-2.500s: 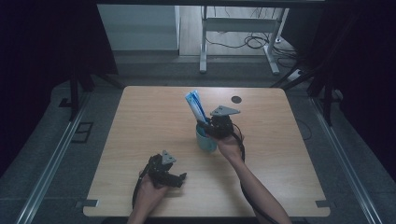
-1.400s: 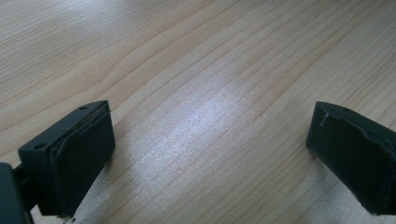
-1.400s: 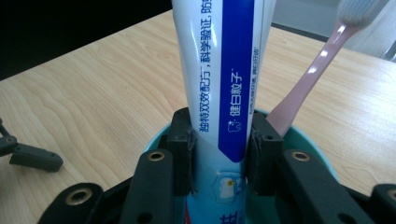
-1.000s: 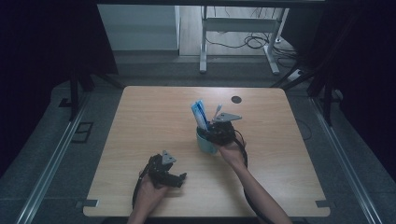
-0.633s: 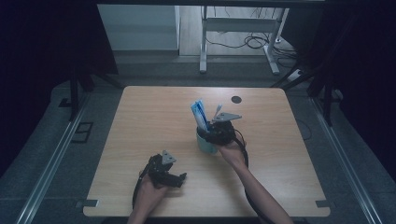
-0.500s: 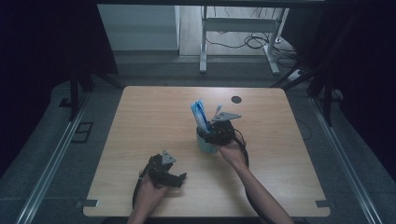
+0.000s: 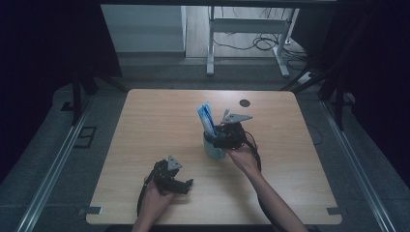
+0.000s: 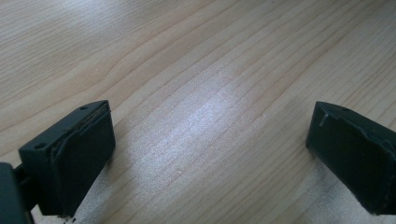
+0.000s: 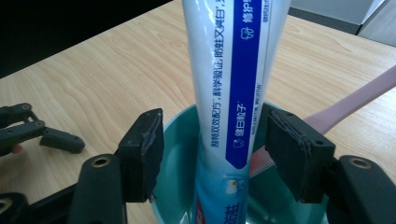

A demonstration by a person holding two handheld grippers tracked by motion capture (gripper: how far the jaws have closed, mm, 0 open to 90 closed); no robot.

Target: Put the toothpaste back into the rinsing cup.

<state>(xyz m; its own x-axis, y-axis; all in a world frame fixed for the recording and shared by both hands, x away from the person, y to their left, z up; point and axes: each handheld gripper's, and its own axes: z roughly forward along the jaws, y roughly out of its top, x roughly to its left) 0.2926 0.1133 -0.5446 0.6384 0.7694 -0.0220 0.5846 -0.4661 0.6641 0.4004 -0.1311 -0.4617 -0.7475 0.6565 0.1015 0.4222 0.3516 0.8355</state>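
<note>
One teal plastic cup (image 9: pixel 177 186) holds one white-and-blue toothpaste tube (image 9: pixel 229 84) and one pink toothbrush (image 9: pixel 345 105); right gripper (image 9: pixel 210 154), jaws just opening, straddles the tube unpressed; left gripper (image 8: pixel 210 158) gapes empty over the wooden worktop (image 8: pixel 196 70).

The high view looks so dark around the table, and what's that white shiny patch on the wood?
High view: dim, black at both sides, only the light wooden table lit. Left gripper view: a pale glare patch on the wood grain between the open jaws. Right gripper view: the white-and-blue toothpaste tube in the teal cup is bright and sharp.
</note>
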